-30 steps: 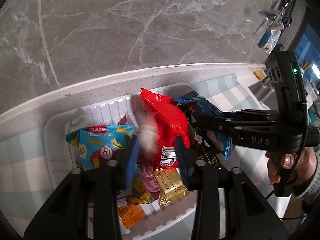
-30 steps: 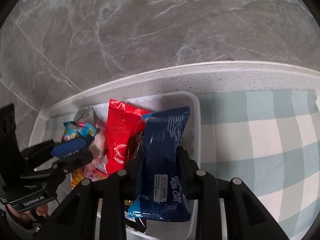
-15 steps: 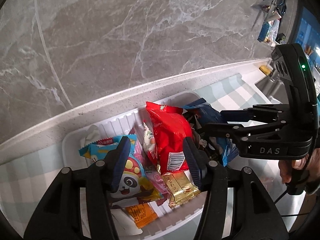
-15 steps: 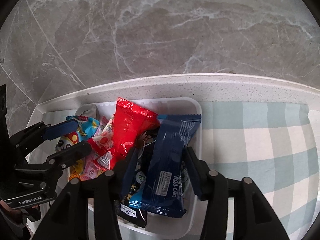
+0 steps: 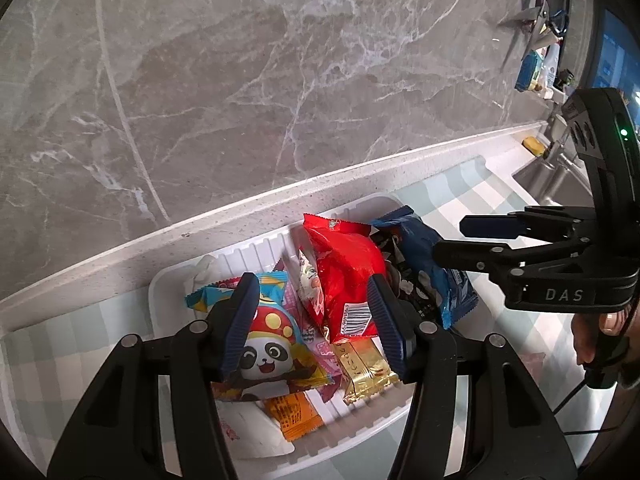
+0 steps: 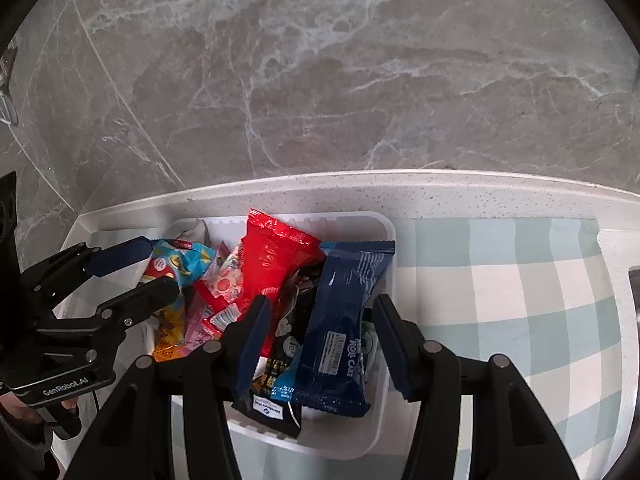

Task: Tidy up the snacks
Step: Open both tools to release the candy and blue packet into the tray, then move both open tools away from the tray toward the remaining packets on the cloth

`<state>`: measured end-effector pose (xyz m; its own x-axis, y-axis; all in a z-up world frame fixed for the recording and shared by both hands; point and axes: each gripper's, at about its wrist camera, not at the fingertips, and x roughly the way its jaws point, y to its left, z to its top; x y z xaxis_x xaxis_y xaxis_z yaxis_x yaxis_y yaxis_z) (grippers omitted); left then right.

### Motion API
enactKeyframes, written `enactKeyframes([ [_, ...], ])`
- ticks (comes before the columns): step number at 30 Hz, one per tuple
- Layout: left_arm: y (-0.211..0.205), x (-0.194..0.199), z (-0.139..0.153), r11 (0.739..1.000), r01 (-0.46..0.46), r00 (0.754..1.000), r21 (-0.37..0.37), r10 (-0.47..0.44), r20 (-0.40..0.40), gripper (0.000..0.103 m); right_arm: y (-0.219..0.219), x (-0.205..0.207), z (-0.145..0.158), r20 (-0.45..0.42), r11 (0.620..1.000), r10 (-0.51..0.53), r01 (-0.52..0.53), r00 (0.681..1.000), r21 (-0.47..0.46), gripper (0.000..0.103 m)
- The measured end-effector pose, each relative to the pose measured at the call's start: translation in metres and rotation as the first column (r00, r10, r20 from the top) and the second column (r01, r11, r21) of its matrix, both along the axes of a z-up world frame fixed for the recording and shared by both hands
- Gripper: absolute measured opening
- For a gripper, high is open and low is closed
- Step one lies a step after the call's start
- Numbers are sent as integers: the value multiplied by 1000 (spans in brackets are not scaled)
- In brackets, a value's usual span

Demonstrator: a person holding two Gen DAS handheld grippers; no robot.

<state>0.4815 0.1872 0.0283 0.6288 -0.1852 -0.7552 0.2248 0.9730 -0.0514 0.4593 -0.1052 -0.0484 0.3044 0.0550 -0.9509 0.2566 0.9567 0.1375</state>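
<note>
A: State of each hand-held gripper?
B: Left hand-held gripper (image 5: pixel 312 320) and right hand-held gripper (image 6: pixel 318 342): jaws spread, just opening, gripping nothing.
A: Snacks (image 6: pixel 280 264)?
B: In the tray (image 6: pixel 386 228), lower centre.

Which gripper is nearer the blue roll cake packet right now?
Right. The right gripper hangs open directly above the blue roll cake packet; the left gripper hangs above the panda packet.

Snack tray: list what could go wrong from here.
1. The blue roll cake packet lies on top of other packets against the white tray wall and may slide out.
2. The left gripper and right gripper, both open above the pile, could snag the red packet.
</note>
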Motion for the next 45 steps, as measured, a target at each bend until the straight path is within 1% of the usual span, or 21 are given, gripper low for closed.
enactKeyframes([
  [6,1,-17,14,1000,-7,1000,2,7,27,55,8,-13,19,24,1000,-10,10,1000,-3,57],
  [11,-1,-36,25,1000,-6,999,9,5,48,55,11,-31,36,43,1000,-23,23,999,2,57],
  [18,-7,-71,39,1000,10,998,13,-11,65,56,18,-68,58,64,999,-50,50,997,-3,59],
  [26,-21,-115,45,999,48,997,4,-48,63,57,27,-115,74,67,995,-97,98,993,-4,61],
  [32,-37,-150,38,996,92,995,10,-93,37,58,33,-146,74,54,991,-132,132,990,3,63],
  [38,-49,-179,25,991,136,991,13,-136,-1,58,39,-176,63,21,986,-166,166,986,11,63],
  [45,-60,-207,3,986,164,985,12,-163,-60,58,37,-197,47,-29,978,-207,207,978,15,63],
])
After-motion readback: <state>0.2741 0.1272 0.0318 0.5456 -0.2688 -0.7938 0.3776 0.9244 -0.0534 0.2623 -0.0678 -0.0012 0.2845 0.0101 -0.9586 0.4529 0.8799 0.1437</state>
